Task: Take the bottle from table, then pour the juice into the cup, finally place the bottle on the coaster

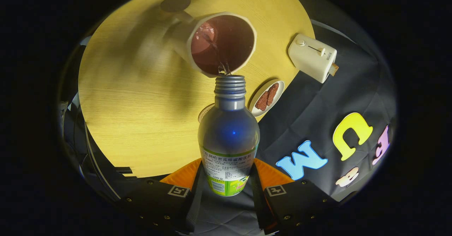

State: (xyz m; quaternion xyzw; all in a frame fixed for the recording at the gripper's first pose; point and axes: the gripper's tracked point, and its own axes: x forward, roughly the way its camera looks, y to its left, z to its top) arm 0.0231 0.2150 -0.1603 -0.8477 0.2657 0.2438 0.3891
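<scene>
Gripper (227,179) closed on bottle (229,137), both fingers pressing its label. Long axis toward 12 o'clock, mouth at cup (220,43) rim, juice streaming in. Coaster (175,3) beyond cup, about 11 o'clock.

I see a clear, shiny plastic bottle (229,130) with a paper label. The cup (220,43) looks smooth and matt. The table (141,98) shows wood grain. The toaster (312,58) looks like smooth plastic.

Gripper-mounted fisheye; faces forward along fingers (197,179); close above table (141,123)
</scene>
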